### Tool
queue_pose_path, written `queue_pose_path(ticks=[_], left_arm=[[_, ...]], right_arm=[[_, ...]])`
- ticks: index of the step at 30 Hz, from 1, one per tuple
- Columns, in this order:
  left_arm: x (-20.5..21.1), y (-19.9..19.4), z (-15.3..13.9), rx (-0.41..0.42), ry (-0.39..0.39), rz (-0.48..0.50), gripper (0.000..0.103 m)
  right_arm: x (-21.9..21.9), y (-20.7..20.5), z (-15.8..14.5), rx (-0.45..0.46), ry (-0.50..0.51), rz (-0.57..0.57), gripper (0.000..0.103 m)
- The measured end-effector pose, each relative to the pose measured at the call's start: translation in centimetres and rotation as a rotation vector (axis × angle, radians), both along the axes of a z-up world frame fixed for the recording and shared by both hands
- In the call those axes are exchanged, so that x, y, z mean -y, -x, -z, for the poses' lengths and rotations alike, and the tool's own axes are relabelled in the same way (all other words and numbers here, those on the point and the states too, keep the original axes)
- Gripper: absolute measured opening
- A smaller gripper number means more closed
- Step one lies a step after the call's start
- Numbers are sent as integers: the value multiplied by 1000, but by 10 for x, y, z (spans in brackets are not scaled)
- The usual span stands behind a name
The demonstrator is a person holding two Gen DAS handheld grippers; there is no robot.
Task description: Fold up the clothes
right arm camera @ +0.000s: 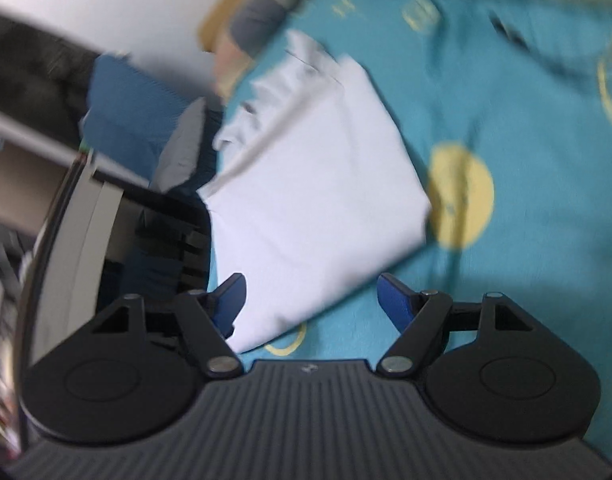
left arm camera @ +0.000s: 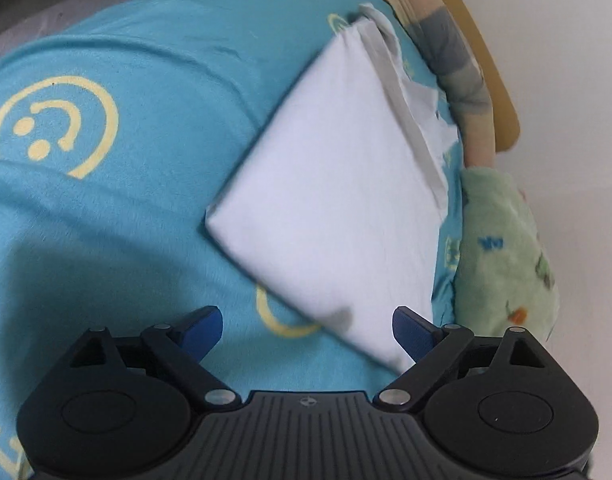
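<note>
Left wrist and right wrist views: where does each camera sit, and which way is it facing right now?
Left wrist: rides on the left tongs, angled down at the folded white garment on the teal smiley bedsheet; its blue fingers stand open.
Right wrist: rides on the right tongs, angled down at the same folded white garment, near the bed edge, blurred; fingers open.
Shared: garment and bedsheet.

Even, soft daylight — right view motion-blurred, left sharper — fisheye-bent edges.
</note>
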State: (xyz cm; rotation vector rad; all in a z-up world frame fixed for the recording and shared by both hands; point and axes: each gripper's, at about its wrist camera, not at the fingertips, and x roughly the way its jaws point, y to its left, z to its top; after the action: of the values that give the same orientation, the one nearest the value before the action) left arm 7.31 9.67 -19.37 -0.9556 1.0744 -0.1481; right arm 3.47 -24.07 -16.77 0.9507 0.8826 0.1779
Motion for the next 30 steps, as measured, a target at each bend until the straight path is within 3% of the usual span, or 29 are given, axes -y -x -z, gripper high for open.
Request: queue_pose_path(ticks=[3, 5, 7, 8, 10, 11, 12, 15, 18, 21, 24, 27, 30], left_arm=[[-15, -7, 5, 11, 35, -75, 85], [-23, -10, 8, 13, 50, -104, 79], [-29, -11, 12, 13, 63, -117, 65], [-31, -12, 13, 16, 65, -114, 52], [-33, -14, 13, 30, 61, -104, 31], [-34, -14, 11, 38, 49, -104, 15], [-34, -13, 10, 48, 40, -105, 6], [-36, -6, -4, 108, 34, -115, 5], [-33, 9, -36, 222, 0, -105, 4], [-32, 35, -72, 344, 0, -85, 3], [-30, 67, -110, 461, -15, -57, 3], [-23, 86, -134, 498, 5, -58, 3], [-23, 132, -144, 516, 16, -52, 3]], right_arm=[[-4, -6, 24, -59, -74, 46, 75], [-5, -10, 31, -59, -67, 81, 74], [-3, -13, 36, -53, -65, 119, 67], [0, -16, 37, -46, -66, 139, 64], [4, -20, 37, -26, -48, 169, 53], [5, -22, 36, -17, -28, 168, 35], [5, -24, 35, -9, -8, 167, 20], [7, -24, 24, 61, 2, 163, 9], [10, -20, 9, 154, -13, 158, 7], [12, -4, -25, 309, -35, 173, 6], [21, 26, -56, 402, -24, 193, 5], [27, 65, -83, 464, -18, 187, 5], [33, 111, -96, 498, -49, 188, 5]])
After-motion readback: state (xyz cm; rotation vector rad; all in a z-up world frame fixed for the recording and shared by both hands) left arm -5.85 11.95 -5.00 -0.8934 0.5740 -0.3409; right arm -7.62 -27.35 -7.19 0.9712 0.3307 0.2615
